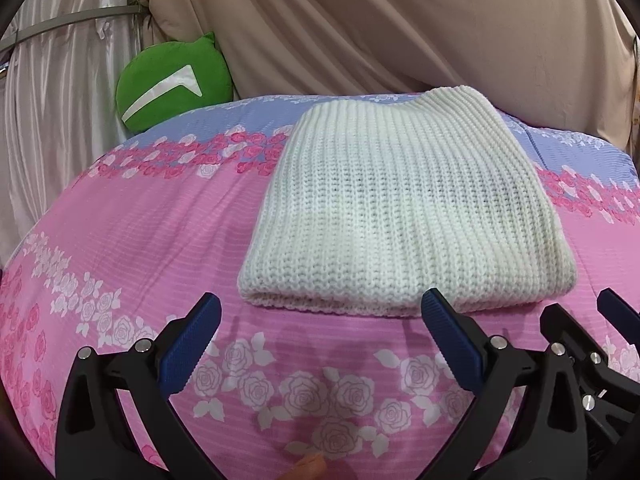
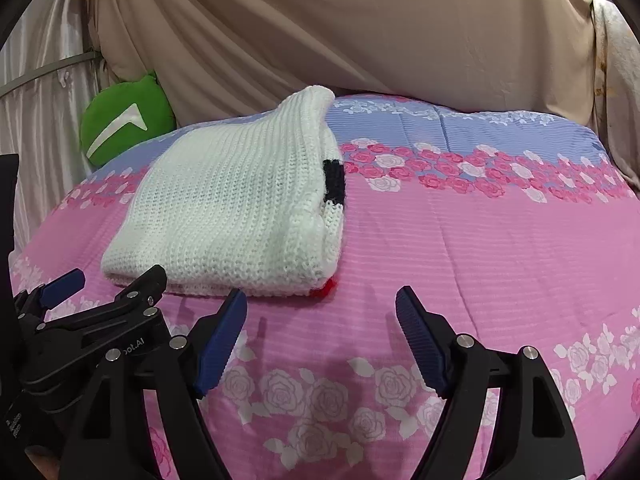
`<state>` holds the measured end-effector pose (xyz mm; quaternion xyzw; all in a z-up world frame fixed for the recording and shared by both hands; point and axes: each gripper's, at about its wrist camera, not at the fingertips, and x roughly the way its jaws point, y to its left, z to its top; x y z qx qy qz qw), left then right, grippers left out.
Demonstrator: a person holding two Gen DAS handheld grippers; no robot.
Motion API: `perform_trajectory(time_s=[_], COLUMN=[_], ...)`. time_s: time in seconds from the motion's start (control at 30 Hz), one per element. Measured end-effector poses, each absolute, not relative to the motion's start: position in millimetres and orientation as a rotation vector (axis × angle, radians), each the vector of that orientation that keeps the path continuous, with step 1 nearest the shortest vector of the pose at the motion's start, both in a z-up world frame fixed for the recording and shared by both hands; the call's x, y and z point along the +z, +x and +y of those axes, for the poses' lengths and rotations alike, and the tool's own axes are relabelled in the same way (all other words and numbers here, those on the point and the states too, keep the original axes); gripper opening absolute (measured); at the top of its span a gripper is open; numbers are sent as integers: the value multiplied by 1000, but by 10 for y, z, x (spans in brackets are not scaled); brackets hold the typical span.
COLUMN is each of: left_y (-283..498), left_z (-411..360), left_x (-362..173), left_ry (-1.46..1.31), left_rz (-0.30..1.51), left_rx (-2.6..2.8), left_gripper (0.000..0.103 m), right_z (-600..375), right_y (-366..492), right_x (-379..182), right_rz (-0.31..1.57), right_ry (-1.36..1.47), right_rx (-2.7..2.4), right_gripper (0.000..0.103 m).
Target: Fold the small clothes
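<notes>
A white knitted garment (image 1: 400,208) lies folded into a thick rectangle on the pink floral bedspread (image 1: 140,240). In the right wrist view the garment (image 2: 228,208) shows a black patch and a red edge at its right side. My left gripper (image 1: 320,316) is open and empty, just in front of the garment's near edge. My right gripper (image 2: 320,312) is open and empty, in front of the garment's right corner. The right gripper's fingers (image 1: 616,308) show at the lower right of the left wrist view; the left gripper (image 2: 108,284) shows at the lower left of the right wrist view.
A green cushion (image 1: 172,80) with a white mark leans at the back left. Beige drapes (image 1: 400,20) hang behind the bed, white curtains (image 1: 60,80) at the left. The bedspread (image 2: 480,240) stretches bare to the right of the garment.
</notes>
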<state>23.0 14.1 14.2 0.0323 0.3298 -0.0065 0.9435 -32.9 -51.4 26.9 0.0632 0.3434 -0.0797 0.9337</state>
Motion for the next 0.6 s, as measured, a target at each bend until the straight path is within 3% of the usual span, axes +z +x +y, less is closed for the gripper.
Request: perform_trajectory(time_s=[0.6], left_y=[219], left_z=[135], left_x=[145], left_ry=[73], left_rz=[675], left_rx=[-21], left_gripper=[98], right_z=[-519], right_y=[-334], right_x=[250], right_rz=[722], right_ry=[125], right_rx=[-189], right_gripper=[76])
